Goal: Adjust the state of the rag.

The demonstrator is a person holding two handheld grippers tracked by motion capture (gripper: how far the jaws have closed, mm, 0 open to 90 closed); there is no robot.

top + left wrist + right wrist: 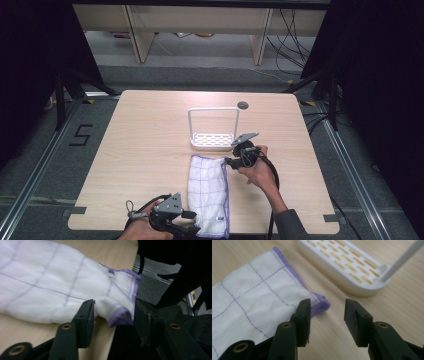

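A white cloth [209, 190] with thin purple grid lines and a purple hem lies folded in a long strip on the wooden table [150, 130], reaching from the front edge towards a white rack [213, 141]. My left gripper [192, 220] is at the cloth's near left corner. In the left gripper view its jaws [113, 315] stand apart with the hemmed corner of the cloth [50, 287] lying loose between them. My right gripper [231, 161] is at the far right corner. Its jaws [327, 312] are open, and the corner of the cloth [257, 297] lies beside one jaw, with bare table between them.
The white rack [344, 267] has a slotted base and a tall wire handle, and stands just beyond the cloth, close to my right gripper. A round cable hole [243, 105] sits near the table's far edge. The left half of the table is bare wood.
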